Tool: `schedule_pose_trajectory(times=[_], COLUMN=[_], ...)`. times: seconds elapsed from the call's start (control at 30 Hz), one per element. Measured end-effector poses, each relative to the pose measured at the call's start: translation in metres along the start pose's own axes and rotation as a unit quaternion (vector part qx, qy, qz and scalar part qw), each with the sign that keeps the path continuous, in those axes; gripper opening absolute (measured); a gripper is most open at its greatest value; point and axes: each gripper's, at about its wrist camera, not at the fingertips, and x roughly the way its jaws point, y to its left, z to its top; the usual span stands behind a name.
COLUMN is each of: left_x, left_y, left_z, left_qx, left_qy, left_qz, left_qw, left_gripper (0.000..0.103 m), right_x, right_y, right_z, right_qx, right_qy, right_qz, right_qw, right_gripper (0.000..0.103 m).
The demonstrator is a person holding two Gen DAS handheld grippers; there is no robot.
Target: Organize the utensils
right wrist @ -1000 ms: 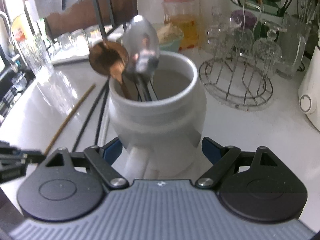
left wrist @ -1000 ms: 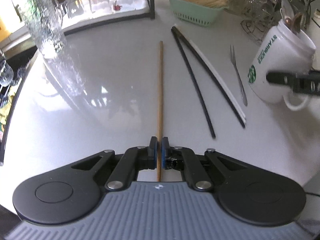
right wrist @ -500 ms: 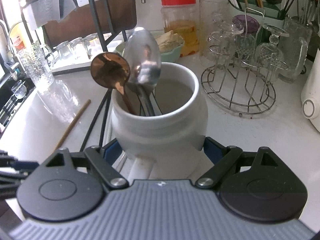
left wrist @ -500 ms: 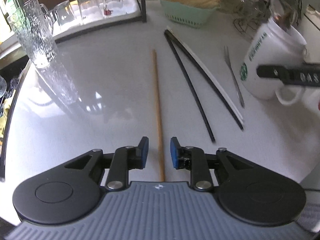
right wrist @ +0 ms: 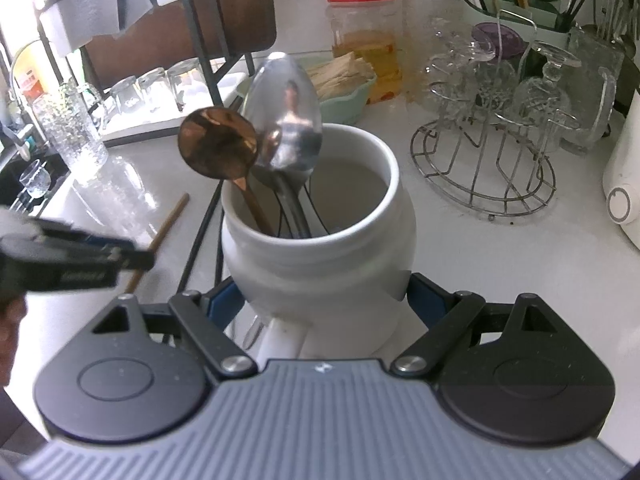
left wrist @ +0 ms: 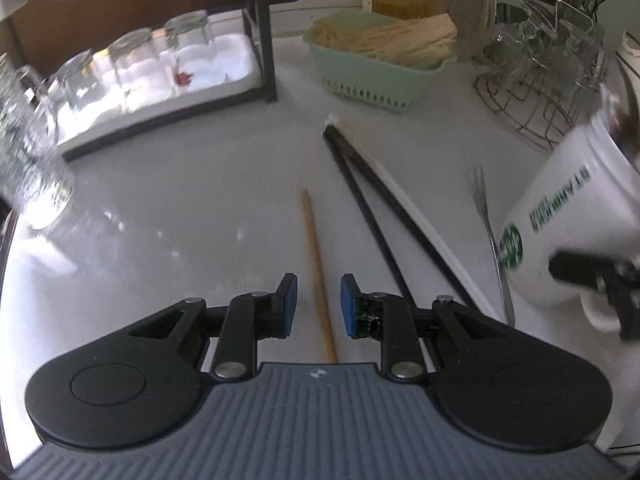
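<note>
Left hand-held gripper (left wrist: pixel 316 305) sitting released astride wooden chopstick (left wrist: pixel 318 276): light, stiff, thin, rolling easily; pinching near end best. Right hand-held gripper (right wrist: pixel 326 306) clasping heavy, breakable white mug (right wrist: pixel 316 240).

A white counter (left wrist: pixel 168 208) is seen under everything. At its back left, a row of upturned drinking glasses (left wrist: pixel 132 60) is set on a white tray (left wrist: pixel 224 68) inside a black metal rack (left wrist: pixel 260 40). A tall textured glass (right wrist: pixel 70 132) is stood at the left edge. A mint-green basket (left wrist: pixel 376 76) is filled with pale wooden sticks (left wrist: pixel 396 36). Behind it, a clear jar with a red lid (right wrist: pixel 362 40) is placed against the wall. To the right, stemmed glasses (right wrist: pixel 548 80) are hung upside down on a round wire stand (right wrist: pixel 480 184). Part of a white appliance (right wrist: pixel 624 184) is cut off at the right edge.
</note>
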Motion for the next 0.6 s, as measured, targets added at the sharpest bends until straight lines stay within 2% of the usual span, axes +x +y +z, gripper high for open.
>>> schedule_pose_trajectory(times=[0.27, 0.5, 0.53, 0.6], left_x=[0.025, 0.035, 0.035, 0.035], left_y=[0.001, 0.003, 0.003, 0.005], left_z=[0.028, 0.041, 0.042, 0.042], left_qx=[0.013, 0.003, 0.001, -0.003], left_qy=[0.002, 0.014, 0.017, 0.018], left_qz=[0.0, -0.003, -0.002, -0.009], left_qw=[0.9999, 0.9999, 0.9999, 0.9998], left_gripper=[0.026, 0.025, 0.024, 0.013], right_x=[-0.002, -0.001, -0.001, 0.0], right_y=[0.007, 0.008, 0.008, 0.008], right_z=[-0.002, -0.002, -0.002, -0.001], right_qx=[0.012, 0.016, 0.015, 0.01], right_qy=[0.001, 0.001, 0.001, 0.002], right_qz=[-0.011, -0.016, -0.014, -0.011], right_qw=[1.0, 1.0, 1.0, 1.0], right_gripper=[0.09, 0.09, 0.09, 0.09])
